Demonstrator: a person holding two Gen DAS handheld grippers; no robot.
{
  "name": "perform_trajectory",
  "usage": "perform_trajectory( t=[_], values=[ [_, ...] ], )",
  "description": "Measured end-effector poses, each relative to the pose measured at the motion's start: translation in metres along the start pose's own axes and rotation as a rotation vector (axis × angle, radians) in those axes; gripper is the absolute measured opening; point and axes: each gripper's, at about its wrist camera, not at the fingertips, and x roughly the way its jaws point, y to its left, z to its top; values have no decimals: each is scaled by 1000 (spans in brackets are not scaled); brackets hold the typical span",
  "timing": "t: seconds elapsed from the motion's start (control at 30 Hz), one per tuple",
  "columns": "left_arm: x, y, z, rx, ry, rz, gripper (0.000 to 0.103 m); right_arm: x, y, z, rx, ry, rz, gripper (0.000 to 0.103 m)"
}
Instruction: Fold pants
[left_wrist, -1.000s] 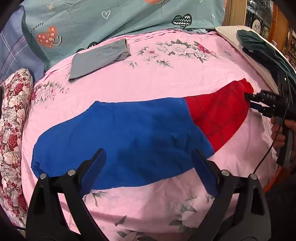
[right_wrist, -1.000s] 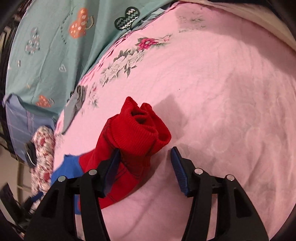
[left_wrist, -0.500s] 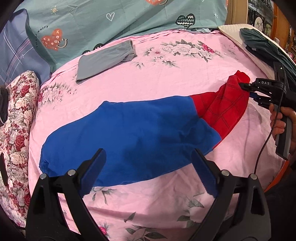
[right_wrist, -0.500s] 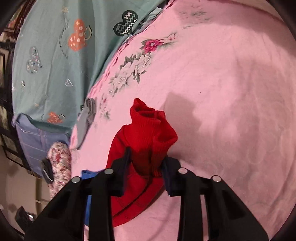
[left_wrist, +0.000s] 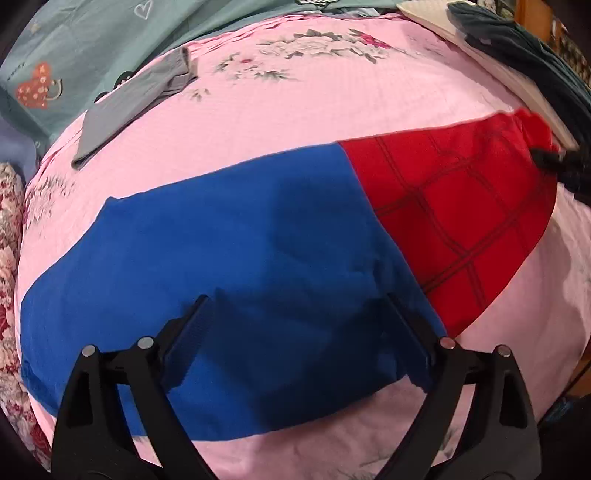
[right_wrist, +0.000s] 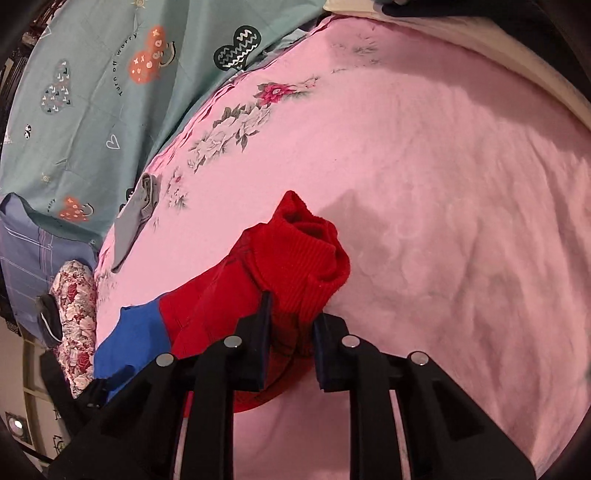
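The pants (left_wrist: 258, 236) lie flat across the pink floral bedsheet (left_wrist: 295, 96), blue at the waist end and red with a dark grid at the leg end (left_wrist: 465, 206). My left gripper (left_wrist: 306, 339) is open, low over the blue part near its front edge, jaws wide to either side. My right gripper (right_wrist: 291, 325) is shut on the red ribbed cuff (right_wrist: 303, 254), which bunches up above the jaws. It shows as a dark blur at the right edge of the left wrist view (left_wrist: 554, 162).
A folded grey garment (left_wrist: 136, 103) lies at the far left of the sheet. A teal printed sheet (right_wrist: 92, 92) is behind it. A floral pillow (left_wrist: 7, 236) lies at the left, and a dark green garment (left_wrist: 517, 48) on a cream cushion at the far right.
My right gripper closed on the red cuff and holds it. My left gripper moved forward and down over the blue part of the pants, staying open.
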Motion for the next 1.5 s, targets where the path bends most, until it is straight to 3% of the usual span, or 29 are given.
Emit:
perform_trajectory(
  t=[0.1, 0.2, 0.4, 0.57, 0.67, 0.73, 0.8, 0.93, 1.0, 1.07, 1.13, 1.2, 1.3, 1.33, 1.4, 1.5],
  values=[
    [-27, 13, -1, -19, -71, -25, 92, -20, 42, 7, -149, -71, -41, 19],
    [-59, 53, -12, -102, -139, 12, 93, -31, 102, 5, -361, -152, -99, 19],
    [-88, 147, -65, -342, -119, 131, 93, -11, 222, -45, -798, -241, -123, 19],
    [-98, 205, -117, -493, -69, 211, 93, 41, 285, -115, -1093, -173, -76, 19],
    [-100, 227, -141, -565, -45, 229, 93, 97, 296, -172, -1321, -51, -134, 19],
    [-102, 238, -158, -602, -35, 233, 93, 120, 293, -199, -1443, -21, -203, 19],
    [-106, 244, -167, -616, -37, 241, 93, 124, 291, -213, -1562, -65, -264, 19],
    [-106, 261, -176, -629, -43, 251, 93, 124, 301, -215, -1684, 0, -326, 26],
    [-105, 271, -176, -635, -42, 258, 93, 113, 307, -209, -1679, 62, -269, 34],
    [-106, 280, -177, -646, -55, 260, 93, 91, 317, -195, -1568, 137, -128, 34],
    [-106, 291, -176, -653, -68, 261, 93, 74, 323, -167, -1363, 215, 19, 34],
    [-105, 300, -175, -658, -76, 273, 93, 73, 322, -137, -1144, 224, 78, 34],
    [-100, 313, -175, -682, -71, 279, 93, 96, 302, -102, -842, 204, 43, 34],
    [-98, 318, -176, -701, -68, 274, 93, 108, 295, -99, -797, 217, 8, 34],
    [-95, 330, -179, -760, -67, 244, 93, 143, 273, -105, -737, 329, -66, 35],
    [-89, 344, -182, -835, -66, 177, 93, 138, 268, -99, -695, 315, -32, 35]
  ],
)
